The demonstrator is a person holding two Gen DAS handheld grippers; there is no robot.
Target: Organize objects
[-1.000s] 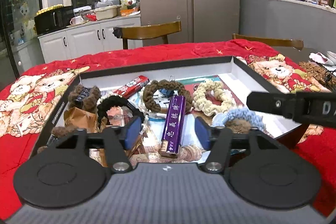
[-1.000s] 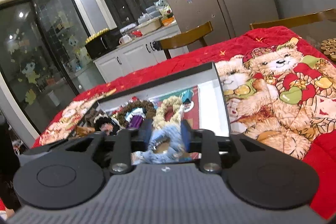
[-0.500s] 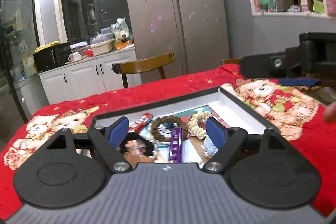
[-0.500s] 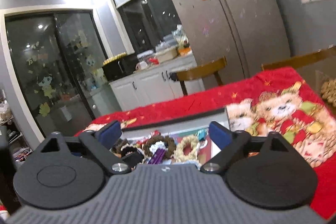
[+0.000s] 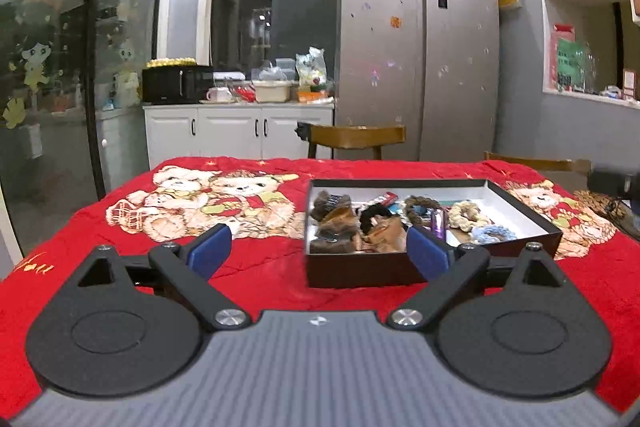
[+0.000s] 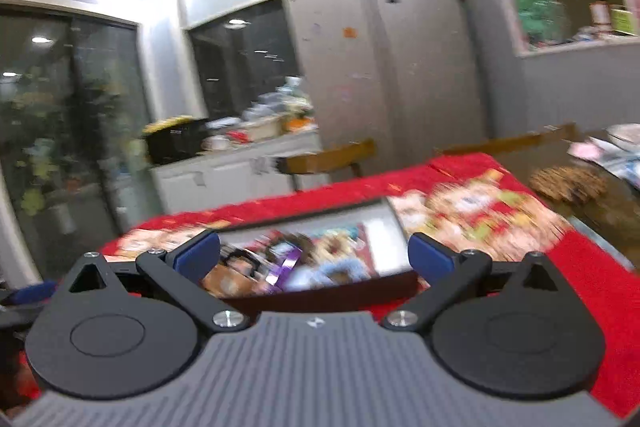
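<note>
Red bear-print tablecloth [image 5: 256, 259] under black box [image 5: 360, 269] of scrunchies, ahead of right finger. Left gripper [image 5: 318, 253], right gripper [image 6: 314, 257]: jaws just opening, now wide, empty.

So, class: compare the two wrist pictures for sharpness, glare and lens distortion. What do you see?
Left wrist view: sharp; the box reads clearly, ceiling glare above, fisheye bends the fridge. Right wrist view: motion-blurred throughout, box contents smeared, ceiling glare.

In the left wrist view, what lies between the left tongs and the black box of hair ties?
Only bare red blanket: nothing sits between the open, empty left tongs and the black box. The left wrist view shows it.
</note>
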